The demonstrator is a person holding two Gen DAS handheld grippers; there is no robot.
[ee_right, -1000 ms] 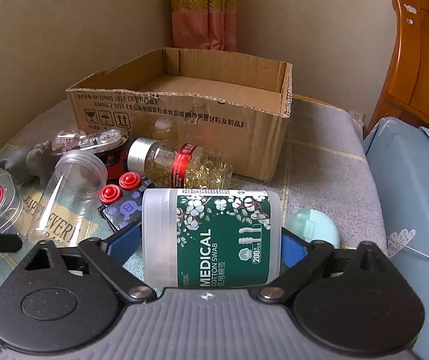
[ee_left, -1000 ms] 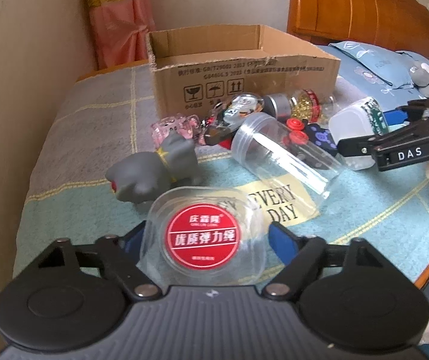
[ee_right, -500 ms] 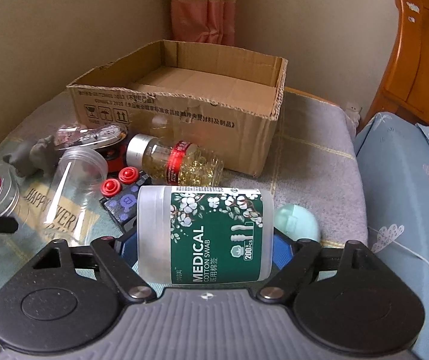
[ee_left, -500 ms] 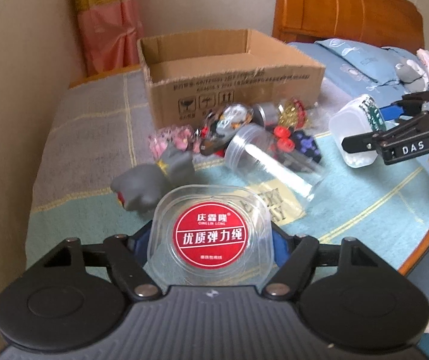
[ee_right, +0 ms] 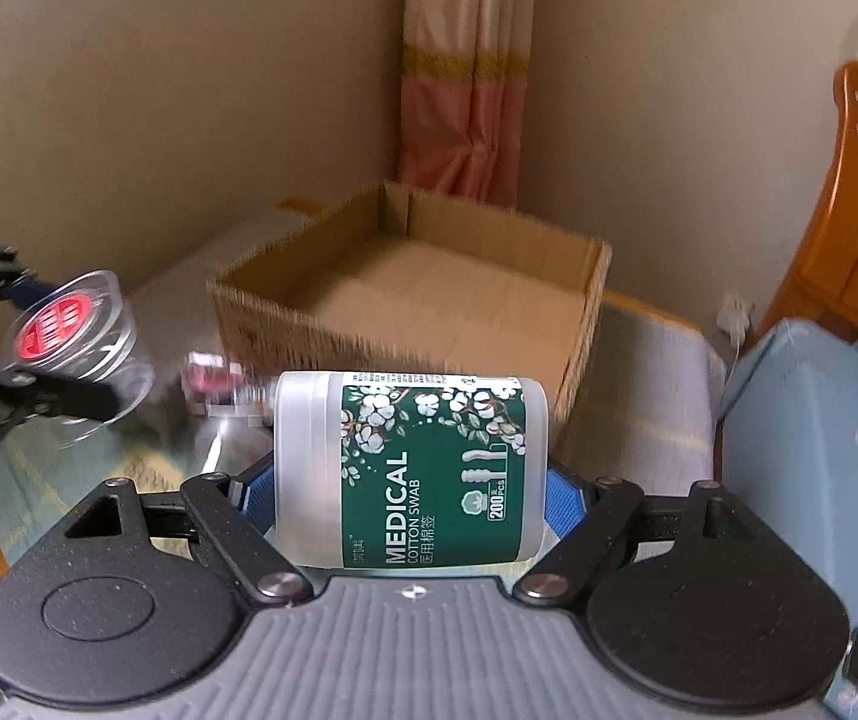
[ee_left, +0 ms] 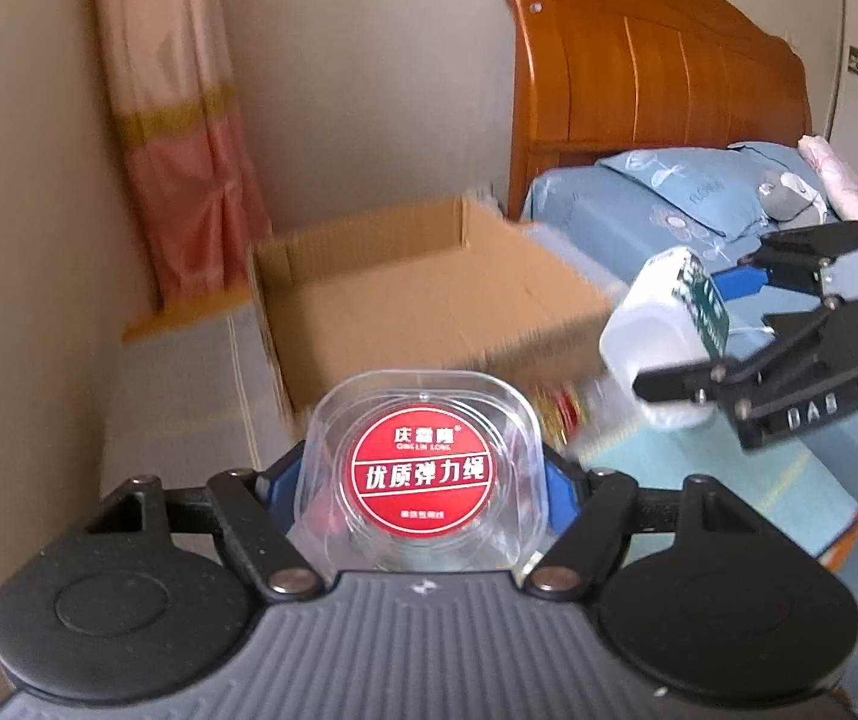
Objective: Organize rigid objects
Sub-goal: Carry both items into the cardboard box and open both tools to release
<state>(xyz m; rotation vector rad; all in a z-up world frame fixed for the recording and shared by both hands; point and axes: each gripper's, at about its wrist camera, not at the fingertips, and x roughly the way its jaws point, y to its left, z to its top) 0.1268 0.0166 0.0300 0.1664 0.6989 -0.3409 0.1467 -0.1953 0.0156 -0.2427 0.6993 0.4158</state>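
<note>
My left gripper (ee_left: 423, 474) is shut on a clear plastic case with a round red label (ee_left: 423, 468), held in the air in front of the open cardboard box (ee_left: 429, 306). My right gripper (ee_right: 411, 480) is shut on a white cotton swab jar with a green label (ee_right: 411, 462), lying sideways between the fingers, also raised before the box (ee_right: 423, 294). The jar in the right gripper shows in the left wrist view (ee_left: 663, 330). The clear case in the left gripper shows in the right wrist view (ee_right: 69, 330). The box looks empty.
Blurred small objects (ee_right: 213, 384) lie on the blanket in front of the box. A wooden headboard (ee_left: 657, 72) and blue bedding (ee_left: 687, 198) are to the right. A pink curtain (ee_left: 177, 138) hangs in the corner behind the box.
Both grippers have risen from the blanket with their objects and moved toward the box. The views now look over the box rim, and the objects on the blanket have dropped below.
</note>
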